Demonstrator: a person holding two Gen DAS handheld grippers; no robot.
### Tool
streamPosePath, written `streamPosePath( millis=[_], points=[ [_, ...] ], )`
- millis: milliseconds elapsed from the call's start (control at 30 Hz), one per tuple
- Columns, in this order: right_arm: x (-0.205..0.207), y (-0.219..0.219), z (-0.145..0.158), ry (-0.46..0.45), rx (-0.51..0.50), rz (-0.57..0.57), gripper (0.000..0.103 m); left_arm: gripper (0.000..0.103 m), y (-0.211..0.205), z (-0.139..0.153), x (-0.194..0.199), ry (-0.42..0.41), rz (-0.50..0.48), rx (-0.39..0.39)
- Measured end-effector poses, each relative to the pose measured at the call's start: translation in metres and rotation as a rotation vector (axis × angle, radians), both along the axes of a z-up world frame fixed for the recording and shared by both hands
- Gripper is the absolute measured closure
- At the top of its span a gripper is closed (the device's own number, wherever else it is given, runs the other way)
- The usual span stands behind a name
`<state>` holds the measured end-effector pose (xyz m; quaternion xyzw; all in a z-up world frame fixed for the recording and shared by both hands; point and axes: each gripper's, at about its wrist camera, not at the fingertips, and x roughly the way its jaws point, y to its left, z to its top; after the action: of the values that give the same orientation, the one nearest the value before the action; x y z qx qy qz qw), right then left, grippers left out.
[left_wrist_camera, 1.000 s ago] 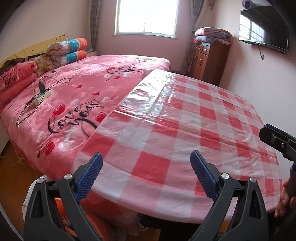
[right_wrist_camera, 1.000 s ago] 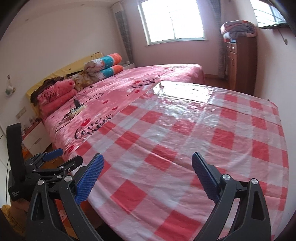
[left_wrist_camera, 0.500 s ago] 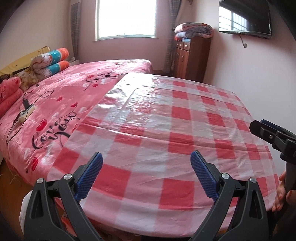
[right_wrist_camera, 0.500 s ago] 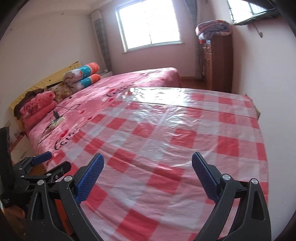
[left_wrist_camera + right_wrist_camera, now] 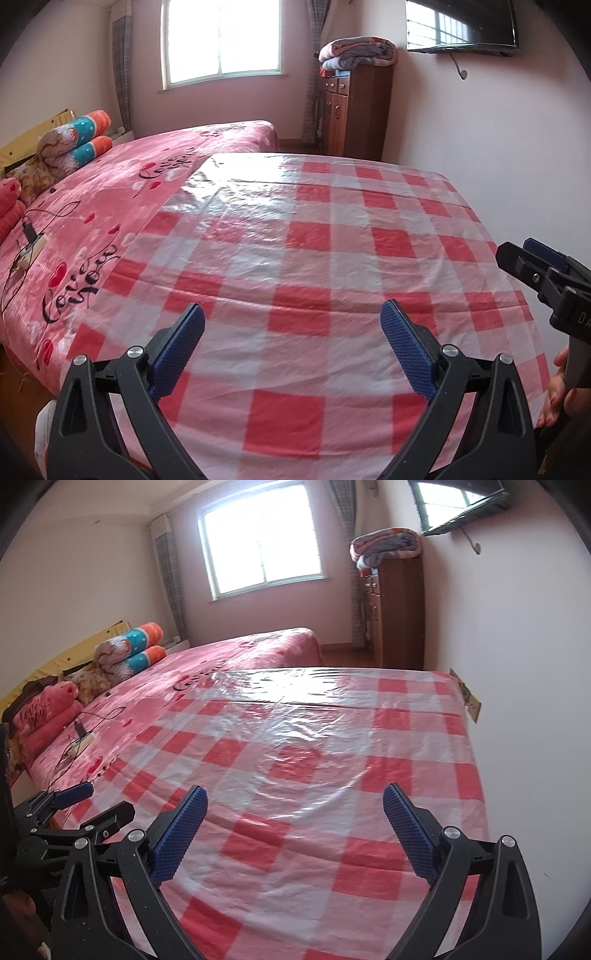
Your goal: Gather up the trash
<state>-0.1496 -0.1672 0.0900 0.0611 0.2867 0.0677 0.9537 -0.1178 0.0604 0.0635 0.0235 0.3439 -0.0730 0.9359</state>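
No trash shows in either view. A table under a red-and-white checked plastic cloth (image 5: 314, 258) fills both views; it also shows in the right wrist view (image 5: 332, 775). My left gripper (image 5: 291, 321) is open and empty above the cloth's near edge. My right gripper (image 5: 295, 805) is open and empty above the cloth further right, near the wall. The right gripper also shows at the right edge of the left wrist view (image 5: 535, 266). The left gripper shows at the lower left of the right wrist view (image 5: 85, 808).
A bed with a pink blanket (image 5: 110, 206) adjoins the table on the left, with rolled quilts (image 5: 74, 140) and a power strip with cables (image 5: 29, 243). A wooden cabinet (image 5: 354, 110) with folded blankets stands at the back. A TV (image 5: 461, 26) hangs on the right wall.
Both grippers have swung to the right and a little forward over the checked cloth. Both stay open and empty.
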Motion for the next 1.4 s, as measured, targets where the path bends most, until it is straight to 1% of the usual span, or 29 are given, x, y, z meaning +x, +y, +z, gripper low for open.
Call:
streamPosePath(
  millis=[467,767,1067,1267,1400],
  points=[
    [-0.001,-0.035,-0.004,-0.025,-0.016,-0.098,0.008,0.007,-0.040,-0.002,0.018,0.008,-0.033,0.001],
    [-0.002,-0.049,-0.006,-0.037,-0.010,-0.127,0.008,0.007,-0.050,-0.004,0.024,0.012,-0.027,0.004],
    [0.000,-0.053,-0.013,-0.022,-0.017,-0.133,0.008,0.007,-0.057,-0.007,0.028,-0.003,-0.007,0.040],
    [0.004,-0.052,-0.017,-0.005,-0.020,-0.124,0.008,0.007,-0.054,-0.010,0.033,0.008,0.016,0.020],
    [0.007,-0.049,-0.021,0.013,-0.021,-0.115,0.008,0.007,-0.052,-0.012,0.036,0.005,0.032,0.025]
  ],
)
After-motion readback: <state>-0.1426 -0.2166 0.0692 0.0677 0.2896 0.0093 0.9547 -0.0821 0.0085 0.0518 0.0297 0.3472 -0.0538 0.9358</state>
